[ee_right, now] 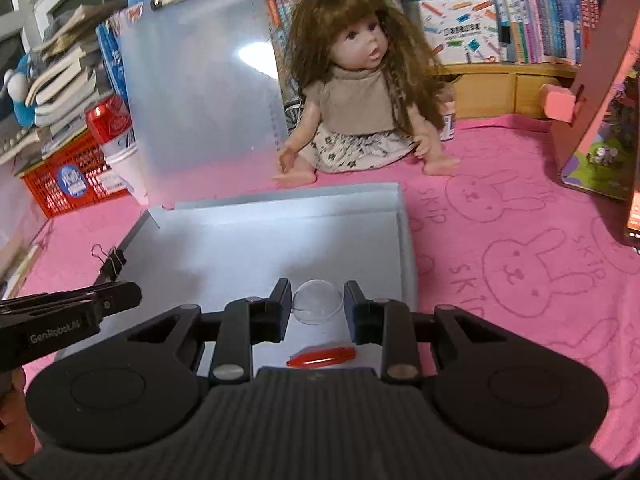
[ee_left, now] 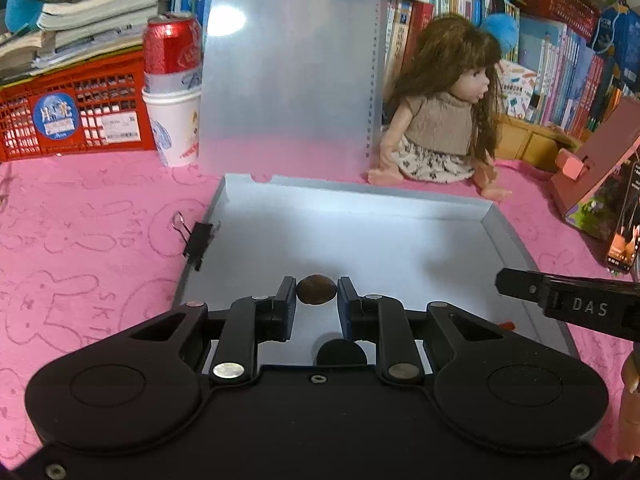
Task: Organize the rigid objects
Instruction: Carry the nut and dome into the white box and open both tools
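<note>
The left tongs (ee_left: pixel 317 295) are closed on a small brown nut-like object (ee_left: pixel 316 289), one pad on each of its ends, so its long axis runs across the gap between the fingers, left to right in the left wrist view. It hangs over the near part of a shallow grey tray (ee_left: pixel 505 227) that lies on the tabletop (ee_left: pixel 88 240) under a pink bunny-print cloth.

The right tongs (ee_right: pixel 317 305) stand narrow and grip a clear plastic dome (ee_right: pixel 318 301), a half-sphere. Its flat rim appears to face down and toward the camera, though the clear plastic makes this hard to tell. It too is over the tray's near end, toward the right edge (ee_right: pixel 404 240).

Below the dome a red chili-shaped piece (ee_right: pixel 322 357) lies flat on the tray floor, its long axis nearly left to right and tilted slightly up at the right end.

A black binder clip (ee_left: pixel 199 240) sits on the tray's left wall. Beyond the tray a translucent clipboard (ee_left: pixel 288 64) stands upright, with a doll (ee_right: pixel 356 92) seated beside it and a red can (ee_left: pixel 172 42) stacked on a white cup (ee_left: pixel 172 128).
</note>
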Demonstrator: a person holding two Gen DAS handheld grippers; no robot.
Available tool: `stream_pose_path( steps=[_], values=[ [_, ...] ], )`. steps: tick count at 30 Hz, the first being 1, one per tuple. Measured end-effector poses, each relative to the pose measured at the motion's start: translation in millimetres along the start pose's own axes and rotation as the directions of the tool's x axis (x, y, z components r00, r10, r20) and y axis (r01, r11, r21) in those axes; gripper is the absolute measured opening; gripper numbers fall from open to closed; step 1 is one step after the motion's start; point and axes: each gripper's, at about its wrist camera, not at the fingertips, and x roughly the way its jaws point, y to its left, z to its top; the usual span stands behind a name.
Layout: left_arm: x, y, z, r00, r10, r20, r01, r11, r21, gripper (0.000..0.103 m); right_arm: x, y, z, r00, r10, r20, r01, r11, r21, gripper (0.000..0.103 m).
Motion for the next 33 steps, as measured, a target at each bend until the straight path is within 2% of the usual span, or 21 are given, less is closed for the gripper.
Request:
stream_pose_path(
  steps=[6, 18, 30, 31, 32, 33],
  values=[
    [12.9, -5.3, -7.1, 0.999, -0.011, -0.037, 0.012, 1.000, 0.022, 0.021, 13.5, 7.8, -4.6, 0.999, -0.014, -0.043, 0.012, 0.999, -0.046, 0.033],
    [27.0, -8.6, -16.7, 0.998, -0.019, -0.062, 0.021, 0.999, 0.025, 0.021, 23.8, 1.7, -9.2, 0.997, -0.030, -0.077, 0.026, 0.998, -0.049, 0.034],
    [29.0, -9.7, -21.1, 0.999, -0.014, -0.046, 0.016, 0.999, 0.035, 0.022, 27.1, 1.7, -12.2, 0.997, -0.026, -0.075, 0.022, 0.999, -0.047, 0.036],
    [28.4, -9.6, -21.0, 0.999, -0.012, -0.045, 0.013, 0.999, 0.033, 0.023, 26.7, 1.3, -12.5, 0.997, -0.026, -0.072, 0.023, 0.999, -0.044, 0.038],
    [27.5, -9.2, -21.3, 0.999, -0.012, -0.043, 0.014, 0.999, 0.030, 0.029, 26.4, 0.4, -12.6, 0.997, -0.027, -0.071, 0.025, 0.999, -0.038, 0.041],
    [26.5, -8.6, -21.5, 0.999, -0.013, -0.041, 0.014, 1.000, 0.026, 0.035, 25.8, -0.6, -12.6, 0.997, -0.025, -0.069, 0.022, 0.999, -0.031, 0.050]
  ],
)
